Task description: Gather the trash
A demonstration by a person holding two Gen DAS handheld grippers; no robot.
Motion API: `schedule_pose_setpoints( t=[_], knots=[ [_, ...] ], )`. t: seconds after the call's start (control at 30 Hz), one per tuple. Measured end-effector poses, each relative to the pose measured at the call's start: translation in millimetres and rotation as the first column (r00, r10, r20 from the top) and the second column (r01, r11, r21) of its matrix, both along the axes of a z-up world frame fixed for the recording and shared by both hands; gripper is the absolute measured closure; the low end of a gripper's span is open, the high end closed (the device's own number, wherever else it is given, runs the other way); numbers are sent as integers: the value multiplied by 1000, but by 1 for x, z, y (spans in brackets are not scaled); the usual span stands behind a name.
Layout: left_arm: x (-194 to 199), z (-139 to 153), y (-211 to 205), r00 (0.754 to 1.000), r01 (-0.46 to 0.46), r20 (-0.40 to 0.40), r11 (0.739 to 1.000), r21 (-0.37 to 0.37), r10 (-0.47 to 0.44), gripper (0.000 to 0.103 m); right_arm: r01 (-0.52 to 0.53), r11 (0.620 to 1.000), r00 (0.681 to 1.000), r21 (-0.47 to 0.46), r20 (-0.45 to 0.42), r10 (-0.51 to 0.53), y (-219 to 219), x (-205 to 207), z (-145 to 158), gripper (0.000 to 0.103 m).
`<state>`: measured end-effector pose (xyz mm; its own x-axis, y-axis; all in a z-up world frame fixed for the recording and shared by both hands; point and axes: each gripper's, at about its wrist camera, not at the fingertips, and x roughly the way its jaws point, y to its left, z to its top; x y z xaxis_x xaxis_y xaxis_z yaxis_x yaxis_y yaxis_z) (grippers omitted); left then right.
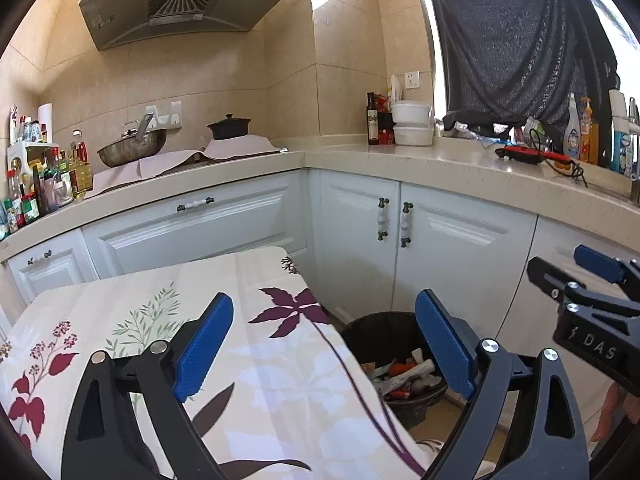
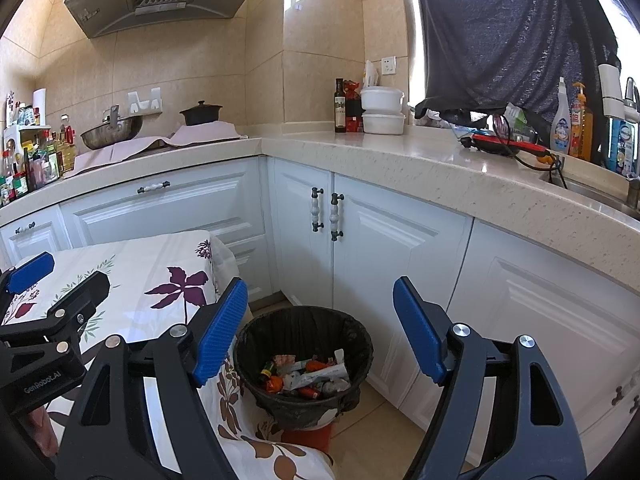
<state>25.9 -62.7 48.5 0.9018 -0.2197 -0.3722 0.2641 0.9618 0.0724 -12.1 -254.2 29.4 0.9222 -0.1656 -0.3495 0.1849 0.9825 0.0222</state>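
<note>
A round bin with a black liner (image 2: 304, 332) stands on the floor beside the table; several wrappers and small bottles (image 2: 308, 376) lie inside it. It also shows in the left wrist view (image 1: 380, 332), partly hidden by the table edge. My left gripper (image 1: 324, 344) is open and empty, above the table's right edge. My right gripper (image 2: 320, 336) is open and empty, above the bin. Each gripper shows at the side of the other's view: the right (image 1: 592, 280), the left (image 2: 44, 284).
The table has a floral cloth (image 1: 160, 312) with nothing on it. White cabinets (image 2: 400, 248) and an L-shaped counter (image 2: 400, 156) stand behind the bin. The counter carries a wok (image 1: 132, 148), a black pot (image 1: 229, 126), bottles (image 1: 373, 120) and white tubs (image 1: 412, 124).
</note>
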Motion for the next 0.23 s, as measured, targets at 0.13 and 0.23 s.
schedule_pose_setpoints(
  t=[0.13, 0.23],
  knots=[
    [13, -5, 12, 998, -36, -58, 999, 1, 36, 13, -11, 1000, 1000, -2, -1, 11, 5, 5, -2, 22],
    [23, -12, 26, 992, -65, -110, 998, -7, 64, 13, -39, 999, 999, 6, -12, 39, 10, 14, -3, 21]
  ],
)
